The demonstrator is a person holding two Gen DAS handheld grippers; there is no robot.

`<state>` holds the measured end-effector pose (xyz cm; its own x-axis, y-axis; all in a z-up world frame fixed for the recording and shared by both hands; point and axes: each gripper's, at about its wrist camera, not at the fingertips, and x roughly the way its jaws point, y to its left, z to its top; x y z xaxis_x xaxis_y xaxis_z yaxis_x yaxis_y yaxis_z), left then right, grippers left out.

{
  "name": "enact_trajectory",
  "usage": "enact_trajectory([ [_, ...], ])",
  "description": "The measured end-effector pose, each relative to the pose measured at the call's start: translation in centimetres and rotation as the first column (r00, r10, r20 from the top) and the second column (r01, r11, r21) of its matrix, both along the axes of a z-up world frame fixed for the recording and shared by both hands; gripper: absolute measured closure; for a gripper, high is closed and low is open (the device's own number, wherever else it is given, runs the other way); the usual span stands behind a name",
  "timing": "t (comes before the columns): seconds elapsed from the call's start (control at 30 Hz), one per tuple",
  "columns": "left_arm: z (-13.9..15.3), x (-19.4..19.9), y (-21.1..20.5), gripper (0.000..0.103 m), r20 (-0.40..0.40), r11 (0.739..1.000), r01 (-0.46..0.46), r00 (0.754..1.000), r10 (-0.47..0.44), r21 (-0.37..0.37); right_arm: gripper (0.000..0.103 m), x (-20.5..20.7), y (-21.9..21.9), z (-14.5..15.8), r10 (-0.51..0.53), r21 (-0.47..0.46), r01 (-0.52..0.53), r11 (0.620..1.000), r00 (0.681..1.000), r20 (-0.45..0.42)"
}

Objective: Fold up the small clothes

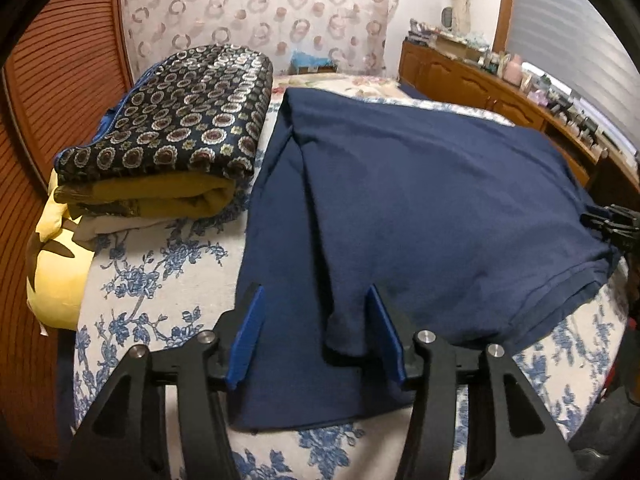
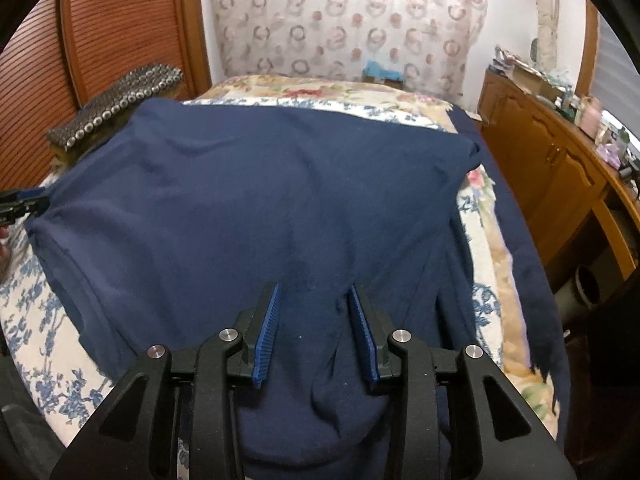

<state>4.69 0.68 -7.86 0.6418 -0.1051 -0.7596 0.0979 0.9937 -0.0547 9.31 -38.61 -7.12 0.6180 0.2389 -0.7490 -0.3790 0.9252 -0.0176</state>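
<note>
Navy blue shirt (image 1: 400, 200): plain, no print. Bedspread (image 1: 160, 280): cream with blue floral print. Second cover (image 2: 320, 90) at far end: cream with red and green flowers. Folded stack (image 1: 172, 128): top piece dark navy with medallion pattern, mustard piece beneath. Cushion (image 1: 56, 280): yellow, dark marks. Gripper pads (image 1: 250, 336): blue, on black frames. Cabinet (image 2: 540, 152): brown wood. Wallpaper (image 2: 340, 20): white, pinkish rings.

A matt, soft-knit navy cloth shirt (image 1: 420, 184) is spread on a bed covered by a quilted white cotton bedspread with blue flowers (image 1: 160, 280). The left tool (image 1: 316, 300) is made of matt black plastic with ribbed blue rubbery pads and shiny metal pins. A glossy patterned dark folded fabric (image 1: 192, 112) is seen beside varnished brown wooden cabinets (image 1: 472, 80).
</note>
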Motion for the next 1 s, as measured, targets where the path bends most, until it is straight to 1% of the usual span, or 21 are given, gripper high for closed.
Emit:
enact_trajectory([
  [0.1,-0.2,0.2,0.2,0.048,-0.008,1.0,-0.001,1.0,0.001,0.011,0.061,-0.3,0.1,-0.1,0.008,-0.005,-0.008,1.0,1.0,0.003],
  [0.17,-0.3,0.1,0.4,0.047,-0.008,1.0,-0.005,1.0,0.005,0.024,0.053,-0.4,0.3,-0.2,0.018,-0.008,-0.018,1.0,1.0,0.001],
  [0.2,-0.3,0.1,0.5,0.046,-0.008,1.0,-0.005,1.0,0.005,0.025,0.051,-0.4,0.5,-0.3,0.028,-0.013,-0.028,1.0,1.0,0.0],
  [0.27,-0.4,0.1,0.8,0.04,-0.01,1.0,-0.011,1.0,0.011,0.021,0.047,-0.3,0.7,-0.3,0.035,-0.022,-0.035,0.999,0.999,0.001],
  [0.4,-0.6,0.3,1.4,0.033,-0.016,1.0,-0.019,1.0,0.02,0.015,0.046,-0.2,0.5,-0.4,0.035,-0.015,-0.035,0.999,0.999,-0.003],
  [0.47,-0.7,0.3,1.6,0.028,-0.018,1.0,-0.022,1.0,0.022,0.011,0.046,-0.2,0.4,-0.4,0.035,-0.014,-0.035,0.999,0.999,-0.002],
  [0.7,-0.8,0.4,2.1,0.027,-0.021,1.0,-0.01,1.0,0.01,0.0,0.045,-0.3,0.4,-0.4,0.035,-0.012,-0.035,0.999,0.999,-0.002],
  [0.8,-0.6,0.1,1.6,0.042,-0.015,1.0,0.018,1.0,-0.019,-0.014,0.045,-0.3,0.3,-0.4,0.034,-0.012,-0.035,0.999,0.999,-0.002],
  [0.87,-0.4,0.0,1.3,0.059,-0.013,0.999,0.04,0.999,-0.041,-0.031,0.045,-0.3,0.3,-0.5,0.034,-0.011,-0.034,0.999,0.999,-0.003],
  [0.9,-0.4,0.0,1.1,0.065,-0.013,0.998,0.053,0.998,-0.053,-0.039,0.045,-0.3,0.3,-0.5,0.034,-0.011,-0.034,0.999,0.999,-0.003],
  [0.93,-0.3,0.0,0.9,0.077,-0.016,0.996,0.072,0.997,-0.073,-0.059,0.045,-0.3,0.3,-0.4,0.034,-0.011,-0.034,0.999,0.999,-0.003],
  [0.97,-0.2,0.1,0.6,0.086,-0.019,0.994,0.084,0.996,-0.085,-0.069,0.045,-0.3,0.2,-0.4,0.034,-0.009,-0.034,0.999,0.999,-0.003],
  [1.0,-0.1,0.1,0.3,0.089,-0.021,0.993,0.092,0.995,-0.093,-0.072,0.045,-0.3,0.2,-0.5,0.034,-0.008,-0.034,0.999,0.999,-0.003],
])
